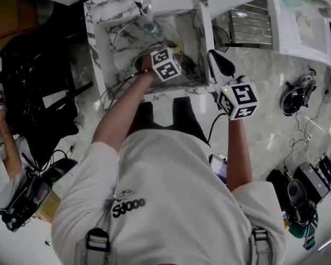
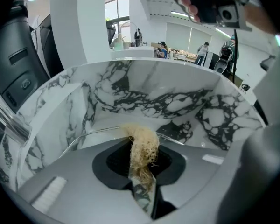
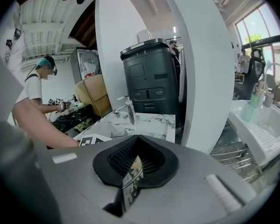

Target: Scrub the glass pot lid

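Note:
The glass pot lid lies in the marble sink; in the left gripper view only its thin rim shows, curving just beyond the jaws. My left gripper reaches down into the sink, shut on a straw-coloured fibre scrubber whose tuft rests at the lid's rim. My right gripper hangs above the sink's right wall, away from the lid, jaws together with nothing between them.
A faucet stands at the sink's far edge. A metal drying rack lies to the right. A dark bin stands behind the sink. Another person works at the left. Cables and gear lie on the floor.

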